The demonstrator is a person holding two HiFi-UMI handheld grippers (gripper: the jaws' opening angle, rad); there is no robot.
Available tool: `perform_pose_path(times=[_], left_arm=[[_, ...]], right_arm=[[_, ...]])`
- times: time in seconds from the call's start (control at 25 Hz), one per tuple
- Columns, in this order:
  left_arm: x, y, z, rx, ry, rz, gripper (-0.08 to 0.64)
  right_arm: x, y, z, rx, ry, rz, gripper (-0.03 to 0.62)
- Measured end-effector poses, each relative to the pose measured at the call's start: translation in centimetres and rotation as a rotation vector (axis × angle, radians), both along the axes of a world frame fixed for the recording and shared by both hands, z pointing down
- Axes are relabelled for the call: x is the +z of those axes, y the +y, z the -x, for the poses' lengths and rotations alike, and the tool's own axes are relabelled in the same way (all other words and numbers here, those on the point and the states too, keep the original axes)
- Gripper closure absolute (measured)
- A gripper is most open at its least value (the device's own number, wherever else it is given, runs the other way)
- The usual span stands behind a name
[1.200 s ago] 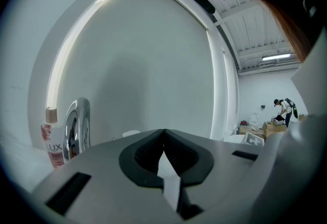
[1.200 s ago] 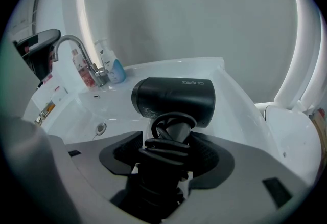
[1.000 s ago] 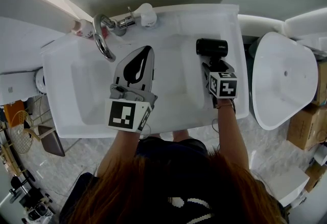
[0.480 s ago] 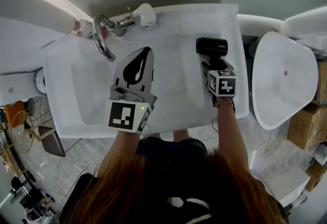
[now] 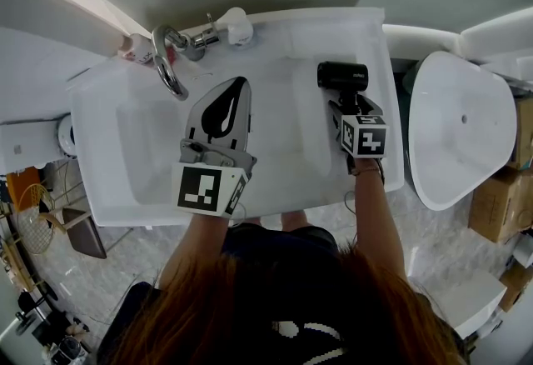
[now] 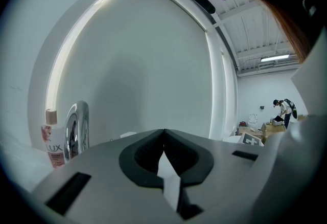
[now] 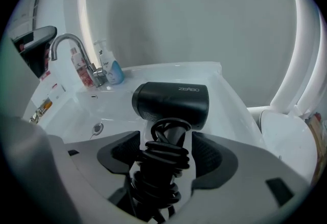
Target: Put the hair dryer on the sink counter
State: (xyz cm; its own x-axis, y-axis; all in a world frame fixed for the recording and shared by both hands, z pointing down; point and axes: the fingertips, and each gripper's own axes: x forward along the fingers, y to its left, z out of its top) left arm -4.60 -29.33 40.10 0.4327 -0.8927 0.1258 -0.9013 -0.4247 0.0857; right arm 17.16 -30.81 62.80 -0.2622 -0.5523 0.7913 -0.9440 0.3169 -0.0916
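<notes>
**A:** What do we see along the edges, and where is there room to move?

**B:** We look down on a white sink counter (image 5: 333, 28). Its right strip is a narrow flat ledge between the basin (image 5: 141, 157) and the counter's right edge. Just past that edge stands a white bowl-shaped fixture (image 5: 460, 128). The faucet (image 5: 166, 62) rises at the back edge, left of centre, with a soap bottle (image 7: 109, 67) beside it near the back left corner. The back right corner is bare white surface.

**A:** Where is the hair dryer relative to the grippers?

**B:** The black hair dryer (image 5: 343, 76) lies on that right ledge, towards the back right corner, its handle pointing to the front edge. The right gripper (image 5: 339, 107) points steeply down at it. Its jaws have just been opening and now stand wide on either side of the cord-wrapped handle, with white gaps showing between the pads and the cord. The left gripper (image 5: 236, 88) is over the middle of the basin, well apart from the dryer, its jaw tips together with nothing between them.

**A:** And the basin?

**B:** In its floor we see the drain (image 7: 97, 128).
</notes>
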Motion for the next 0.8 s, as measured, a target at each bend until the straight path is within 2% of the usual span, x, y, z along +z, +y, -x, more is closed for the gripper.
perform_pose_path(times=[0.4, 0.8], left_arm=[[-1.4, 0.9, -0.1, 0.007, 0.007, -0.029, 0.541], [-4.5, 3.0, -0.6, 0.019, 0.011, -0.080, 0.541]], right_arm=[[-3.6, 0.7, -0.1, 0.002, -0.022, -0.072, 0.271], [-11.7, 1.7, -0.1, 0.012, -0.046, -0.263, 0.417]])
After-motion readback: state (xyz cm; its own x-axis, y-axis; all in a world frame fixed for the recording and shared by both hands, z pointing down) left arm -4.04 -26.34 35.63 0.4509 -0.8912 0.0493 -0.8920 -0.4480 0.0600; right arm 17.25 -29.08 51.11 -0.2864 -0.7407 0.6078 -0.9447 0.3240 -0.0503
